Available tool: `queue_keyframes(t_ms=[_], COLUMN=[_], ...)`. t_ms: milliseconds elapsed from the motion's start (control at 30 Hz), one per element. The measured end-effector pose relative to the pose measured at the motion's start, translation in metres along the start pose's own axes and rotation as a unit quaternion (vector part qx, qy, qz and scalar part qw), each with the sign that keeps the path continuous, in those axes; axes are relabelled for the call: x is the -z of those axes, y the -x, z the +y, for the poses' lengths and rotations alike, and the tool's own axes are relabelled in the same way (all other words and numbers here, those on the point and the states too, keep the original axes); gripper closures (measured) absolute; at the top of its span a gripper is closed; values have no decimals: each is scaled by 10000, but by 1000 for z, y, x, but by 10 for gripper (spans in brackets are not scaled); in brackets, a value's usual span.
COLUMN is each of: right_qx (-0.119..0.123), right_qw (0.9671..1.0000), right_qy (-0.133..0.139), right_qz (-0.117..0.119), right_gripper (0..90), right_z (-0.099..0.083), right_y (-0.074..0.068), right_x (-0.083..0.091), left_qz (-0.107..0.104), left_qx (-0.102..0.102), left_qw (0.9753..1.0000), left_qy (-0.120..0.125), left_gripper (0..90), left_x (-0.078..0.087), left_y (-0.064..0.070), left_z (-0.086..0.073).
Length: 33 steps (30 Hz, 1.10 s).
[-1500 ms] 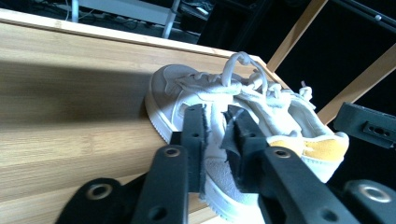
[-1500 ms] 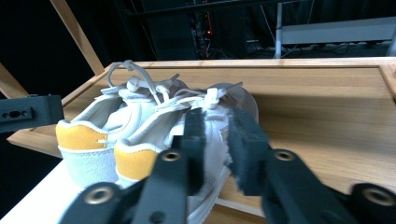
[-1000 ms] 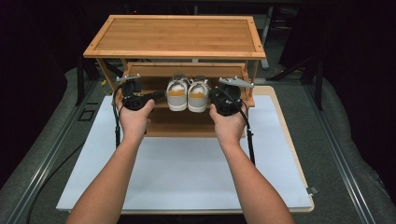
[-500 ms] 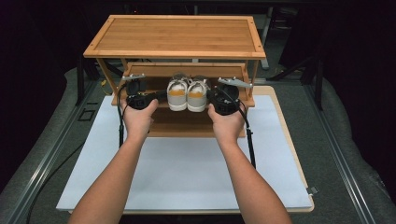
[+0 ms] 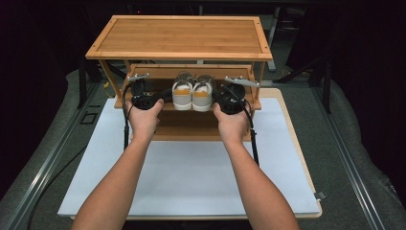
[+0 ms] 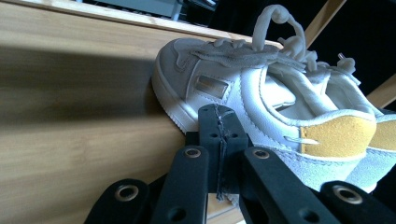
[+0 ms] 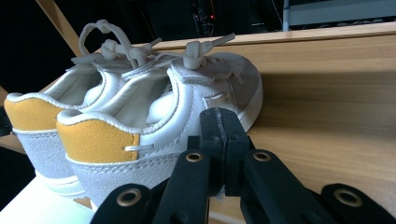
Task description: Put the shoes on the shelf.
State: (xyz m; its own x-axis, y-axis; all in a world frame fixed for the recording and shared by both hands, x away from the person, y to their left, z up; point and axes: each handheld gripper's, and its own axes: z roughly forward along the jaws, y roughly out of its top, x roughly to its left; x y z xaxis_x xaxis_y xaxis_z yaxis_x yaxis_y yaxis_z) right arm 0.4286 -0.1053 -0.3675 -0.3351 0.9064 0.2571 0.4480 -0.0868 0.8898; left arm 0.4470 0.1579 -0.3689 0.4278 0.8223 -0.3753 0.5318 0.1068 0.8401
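the pair of shoes [image 5: 192,94] sits heels-out on the middle shelf [image 5: 239,103] of the rack [image 5: 182,37], toes pointing in. they look light, soft in the upper and stiffer at the heel (the yellow heel tab seems the firmest hold). left claw [image 6: 219,140] and right claw [image 7: 219,135] flank the pair, jaws closed on nothing.

Room dark on all sides — black beyond the table edges. Table [image 5: 306,167] with pale wood rim, topped by a white mat [image 5: 191,177]. Grey carpeted floor [image 5: 364,143] around it, metal rails [image 5: 43,167] running along both sides. Dark stands and legs [image 5: 306,72] behind — details lost in shadow. Light falls from above.
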Motion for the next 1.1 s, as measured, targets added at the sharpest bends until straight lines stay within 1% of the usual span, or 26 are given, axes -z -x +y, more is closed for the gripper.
queue_keyframes(t_ms=[33, 67, 133, 200, 233, 267, 333, 500, 600, 633, 667, 700, 767, 800, 833, 867, 900, 1033, 1067, 1100], right_qx=[-11, -33, -76, -62, -18, 88, 127, 173, 169, 176, 201, 201, 207, 229, 231, 245, 285, 307, 315, 315], right_qw=[10000, 10000, 10000, 10000, 10000, 9998, 9998, 9996, 9996, 9995, 9995, 9995, 9993, 9993, 9992, 9992, 9990, 9988, 9988, 9988], right_qy=[19, -37, 1, -36, -51, -83, -87, -83, -149, -116, -148, -148, -142, -179, -146, -180, -177, -199, -218, -218], right_qz=[12, -5, 8, -34, -63, -164, -144, -183, -194, -230, -213, -213, -272, -254, -292, -276, -299, -332, -303, -303], right_gripper=[900, 900, 900, 900, 900, 900, 900, 900, 900, 900, 900, 900, 900, 900, 900, 900, 900, 900, 900, 900], right_z=[0, 2, 3, 4, 6, 8, 10, 12, 14, 14, 15, 15, 16, 17, 17, 17, 19, 20, 20, 20], right_y=[1, 3, 6, 6, 6, 6, 6, 7, 8, 8, 8, 8, 7, 7, 7, 8, 8, 9, 10, 10], right_x=[-1, -2, -6, -8, -9, -11, -14, -19, -21, -23, -25, -25, -27, -27, -28, -29, -31, -33, -34, -34], left_qz=[8, -3, -4, -22, -27, -31, -38, -41, -62, -56, -6, -6, 26, 40, 72, 99, 161, 189, 147, 147], left_qx=[-3, -18, 9, 13, 24, 28, 37, 86, 87, 102, 32, 32, -44, 76, 74, 60, -47, -74, -43, -43], left_qw=[10000, 10000, 10000, 10000, 10000, 10000, 10000, 9999, 9999, 9999, 9999, 9999, 9997, 9998, 9999, 9999, 9997, 9996, 9996, 9996], left_qy=[-7, -19, -2, -7, -19, -24, -40, -75, -90, -103, -154, -154, -223, -156, -134, -123, -165, -213, -240, -240], left_gripper=[900, 900, 900, 900, 900, 900, 900, 900, 900, 900, 900, 900, 900, 900, 900, 900, 900, 900, 900, 900], left_x=[-2, -2, -6, -7, -8, -10, -13, -17, -20, -21, -22, -22, -23, -25, -26, -28, -29, -31, -32, -32], left_y=[-1, -1, -2, -3, -3, -3, -5, -8, -11, -11, -13, -13, -13, -12, -12, -12, -11, -11, -12, -12], left_z=[1, 2, 3, 3, 4, 5, 7, 11, 13, 14, 16, 16, 17, 18, 18, 19, 20, 22, 22, 22])
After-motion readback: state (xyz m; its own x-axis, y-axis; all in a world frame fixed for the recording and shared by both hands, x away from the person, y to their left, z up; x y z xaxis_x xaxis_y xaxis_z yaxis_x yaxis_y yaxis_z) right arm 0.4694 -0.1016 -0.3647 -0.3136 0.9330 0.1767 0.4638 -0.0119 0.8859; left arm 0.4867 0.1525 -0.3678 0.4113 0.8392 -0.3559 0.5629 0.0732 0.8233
